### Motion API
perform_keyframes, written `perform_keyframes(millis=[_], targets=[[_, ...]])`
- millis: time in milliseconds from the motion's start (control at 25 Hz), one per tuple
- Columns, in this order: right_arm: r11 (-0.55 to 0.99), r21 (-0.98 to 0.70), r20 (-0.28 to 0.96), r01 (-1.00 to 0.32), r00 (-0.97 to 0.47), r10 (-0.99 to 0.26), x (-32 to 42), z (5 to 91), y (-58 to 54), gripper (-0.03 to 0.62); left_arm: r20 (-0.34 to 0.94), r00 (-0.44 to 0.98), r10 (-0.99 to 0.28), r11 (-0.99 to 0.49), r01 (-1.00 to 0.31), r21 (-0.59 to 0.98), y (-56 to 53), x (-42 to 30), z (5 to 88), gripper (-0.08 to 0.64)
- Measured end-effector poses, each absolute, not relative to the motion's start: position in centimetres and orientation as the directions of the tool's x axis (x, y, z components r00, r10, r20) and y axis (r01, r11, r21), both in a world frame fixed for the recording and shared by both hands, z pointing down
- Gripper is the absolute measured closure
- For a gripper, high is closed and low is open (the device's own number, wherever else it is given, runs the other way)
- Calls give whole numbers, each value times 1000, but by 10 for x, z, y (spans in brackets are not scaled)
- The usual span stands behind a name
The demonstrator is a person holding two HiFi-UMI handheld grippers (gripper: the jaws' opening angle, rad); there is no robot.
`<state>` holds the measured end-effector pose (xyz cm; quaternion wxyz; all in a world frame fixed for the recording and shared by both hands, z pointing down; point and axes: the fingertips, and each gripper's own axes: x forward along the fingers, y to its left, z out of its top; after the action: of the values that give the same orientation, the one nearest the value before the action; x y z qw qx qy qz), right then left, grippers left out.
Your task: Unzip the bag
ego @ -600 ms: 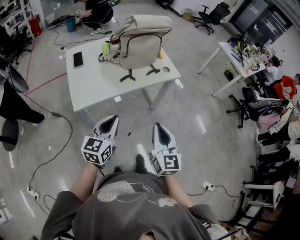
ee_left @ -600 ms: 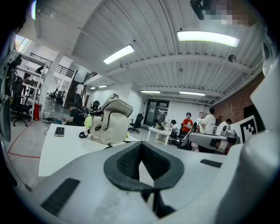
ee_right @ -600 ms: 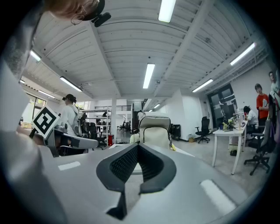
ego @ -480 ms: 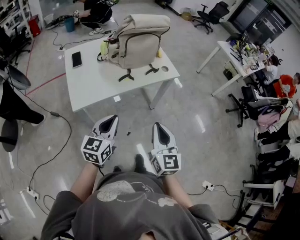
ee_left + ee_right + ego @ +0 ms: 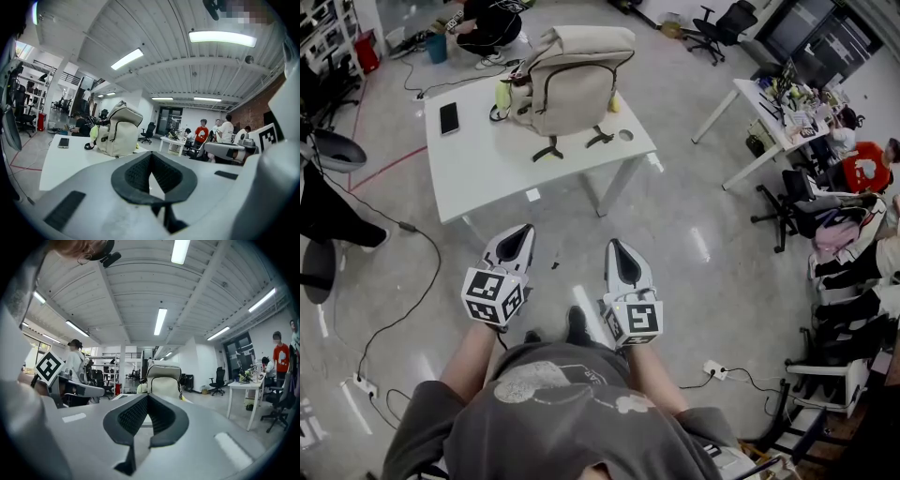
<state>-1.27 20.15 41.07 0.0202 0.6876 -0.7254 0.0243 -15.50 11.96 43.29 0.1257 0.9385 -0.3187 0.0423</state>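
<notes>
Head view: a white table [image 5: 487, 173] stands on the grey floor ahead of the person. Right of the table, across an aisle, is a cluttered desk [image 5: 764, 108] with office chairs [image 5: 806, 202] near it. Beyond the table's far edge a person in black [image 5: 492, 23] crouches on the floor. The beige bag [image 5: 567, 80] stands upright at the table's far right part, a dark zip line arcing over its front and black straps [image 5: 551, 150] trailing onto the tabletop.

Short of the table's near edge, well apart from it, the left gripper [image 5: 523, 232] and right gripper [image 5: 612, 247] are held side by side over open floor, both pointing toward the table. Each has its jaws pressed together with nothing between them.

A black phone [image 5: 448, 117] lies at the table's far left part. Something yellow [image 5: 502, 94] touches the bag's left side. A cable [image 5: 422, 246] snakes over the floor left of the table.
</notes>
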Motion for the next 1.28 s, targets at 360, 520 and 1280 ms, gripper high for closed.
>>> perform_keyframes(millis=[360,520,1280], targets=[[62,-35,30,-997,-63,-998,18,408,175,593,114,768,-630,-751,-640,160,100,-139,423,555],[73,-45,37,-996,-75,-997,42,415,158,593,94,739,-667,-729,-674,121,84,-127,426,555],[276,-118,30,-954,-281,-959,117,436,85,592,143,596,-790,-590,-803,87,51,-83,428,554]])
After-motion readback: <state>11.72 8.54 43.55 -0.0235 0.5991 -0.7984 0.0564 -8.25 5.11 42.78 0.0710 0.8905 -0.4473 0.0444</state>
